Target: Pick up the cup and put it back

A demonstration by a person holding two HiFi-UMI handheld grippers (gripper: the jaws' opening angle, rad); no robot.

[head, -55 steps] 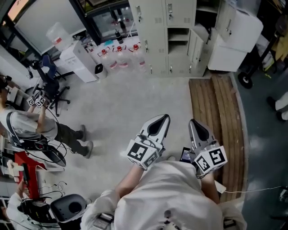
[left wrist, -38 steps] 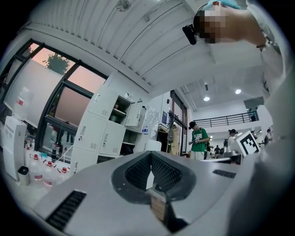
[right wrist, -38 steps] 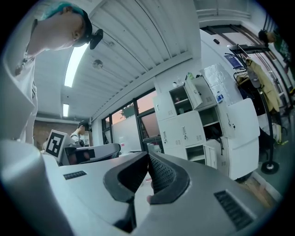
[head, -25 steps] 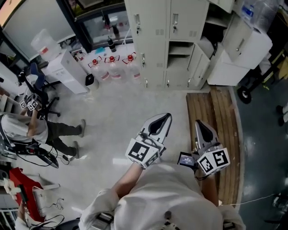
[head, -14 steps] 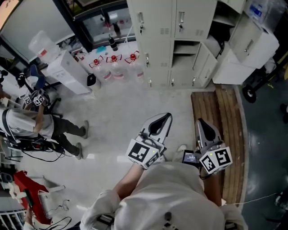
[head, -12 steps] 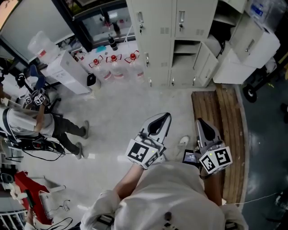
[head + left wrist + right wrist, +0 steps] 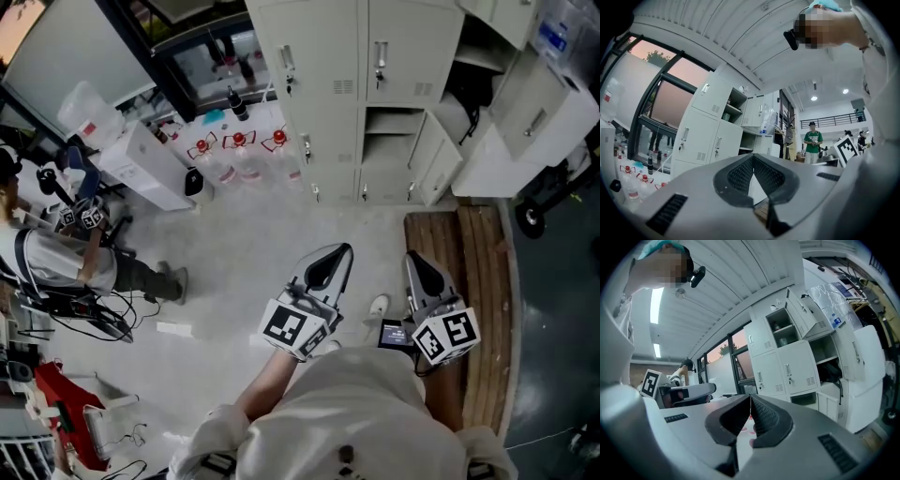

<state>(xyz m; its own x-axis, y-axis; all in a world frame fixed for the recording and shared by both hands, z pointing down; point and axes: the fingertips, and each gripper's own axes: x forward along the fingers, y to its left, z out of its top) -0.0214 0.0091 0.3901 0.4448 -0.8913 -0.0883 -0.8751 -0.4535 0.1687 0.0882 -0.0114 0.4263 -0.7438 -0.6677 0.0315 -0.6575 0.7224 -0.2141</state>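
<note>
Lockers (image 7: 328, 66) nearer than before, pale floor (image 7: 244, 253), wooden pallet (image 7: 480, 281), left gripper (image 7: 341, 249) and right gripper (image 7: 411, 256) closed, empty.

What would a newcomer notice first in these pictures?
The left gripper and right gripper jut out low in the head view, both shut and empty. Ahead stand pale lockers, some open, red-capped jugs at their left, a wooden pallet at right. No cup shows.
</note>
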